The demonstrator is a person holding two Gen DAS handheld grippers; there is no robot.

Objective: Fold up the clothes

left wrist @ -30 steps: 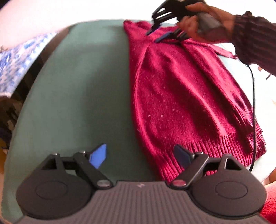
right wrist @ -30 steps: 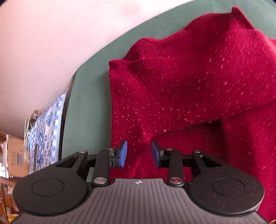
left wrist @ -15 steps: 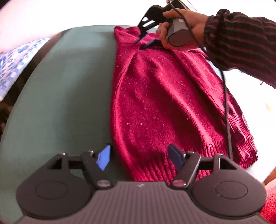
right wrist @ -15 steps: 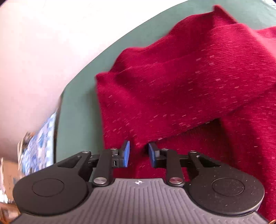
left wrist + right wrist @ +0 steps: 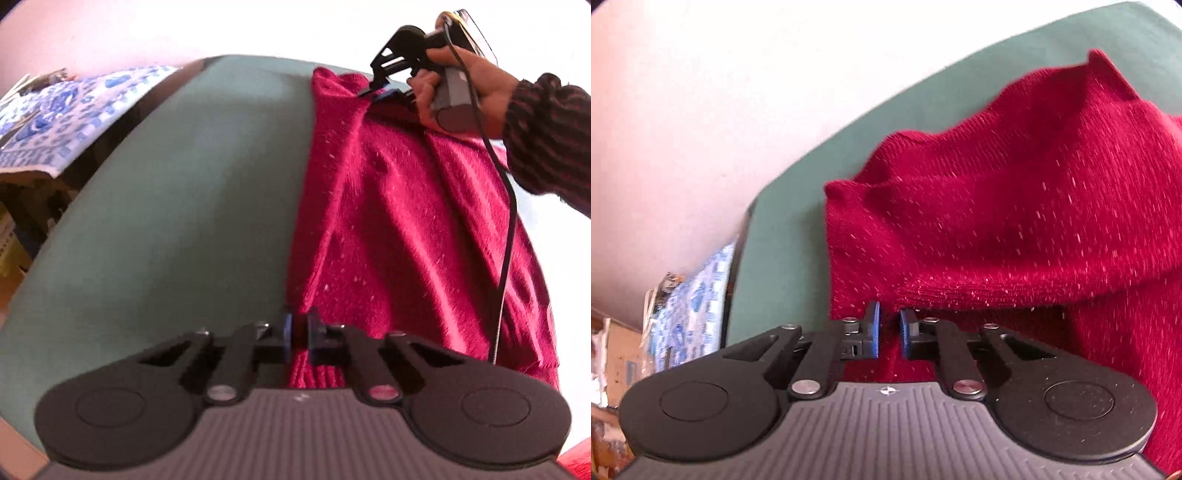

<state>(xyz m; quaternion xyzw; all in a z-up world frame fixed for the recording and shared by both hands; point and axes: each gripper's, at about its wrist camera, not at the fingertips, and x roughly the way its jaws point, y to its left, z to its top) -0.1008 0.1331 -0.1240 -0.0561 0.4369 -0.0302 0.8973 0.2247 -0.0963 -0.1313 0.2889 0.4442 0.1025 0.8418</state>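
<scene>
A red knit sweater (image 5: 406, 229) lies lengthwise on a green padded surface (image 5: 184, 206). My left gripper (image 5: 298, 334) is shut on the near left corner of its ribbed hem. At the far end a hand (image 5: 476, 77) holds my right gripper (image 5: 384, 92) at the shoulder. The cloth runs in taut ridges between the two grippers. In the right wrist view the right gripper (image 5: 889, 332) has a folded edge of the sweater (image 5: 1015, 229) pinched between its blue pads, and its jaws are still closing on it.
A blue-and-white patterned cloth (image 5: 66, 110) covers furniture left of the green surface (image 5: 783, 240). A black cable (image 5: 508, 221) hangs from the right gripper across the sweater. A striped sleeve (image 5: 546, 136) reaches in from the right. A cardboard box (image 5: 620, 350) stands low at the left.
The left jaws went from wide apart to shut on the hem corner. The right jaws narrowed onto the shoulder fold. The sweater's left edge has been drawn up into ridges.
</scene>
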